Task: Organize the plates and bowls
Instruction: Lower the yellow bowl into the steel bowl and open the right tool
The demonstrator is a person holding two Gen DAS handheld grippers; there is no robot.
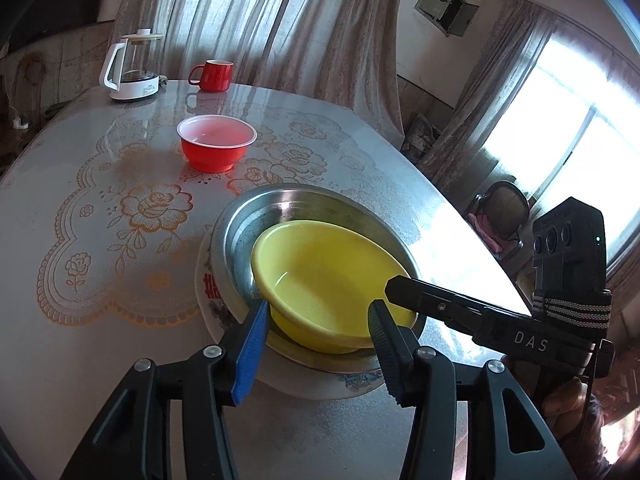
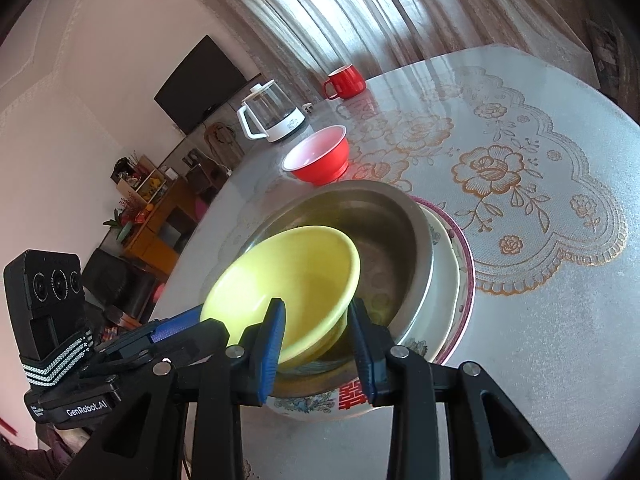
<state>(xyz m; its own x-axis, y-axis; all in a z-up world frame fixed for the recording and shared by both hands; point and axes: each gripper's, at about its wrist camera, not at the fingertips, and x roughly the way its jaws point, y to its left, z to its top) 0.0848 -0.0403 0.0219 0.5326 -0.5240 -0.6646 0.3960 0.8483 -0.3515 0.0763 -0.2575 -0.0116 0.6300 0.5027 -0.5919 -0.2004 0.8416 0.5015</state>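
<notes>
A yellow bowl (image 1: 328, 264) (image 2: 288, 268) lies tilted inside a metal bowl (image 1: 248, 216) (image 2: 400, 216), which sits on a stack of patterned plates (image 1: 208, 292) (image 2: 444, 280). My right gripper (image 2: 316, 320) is shut on the yellow bowl's near wall, one finger on each side of it. In the left wrist view, one finger of the right gripper (image 1: 400, 288) reaches in over the bowl's right rim. My left gripper (image 1: 318, 316) (image 2: 180, 324) stands open, its pads flanking the bowl's near side without clamping it. A red bowl (image 1: 216, 148) (image 2: 320, 156) with a white inside stands alone farther back.
A red mug (image 1: 214, 75) (image 2: 346, 80) and a white-based glass kettle (image 1: 134, 68) (image 2: 276, 114) stand at the far end of the round table (image 1: 100, 240). The table's edge runs close behind the stack on the window side. Curtains hang beyond.
</notes>
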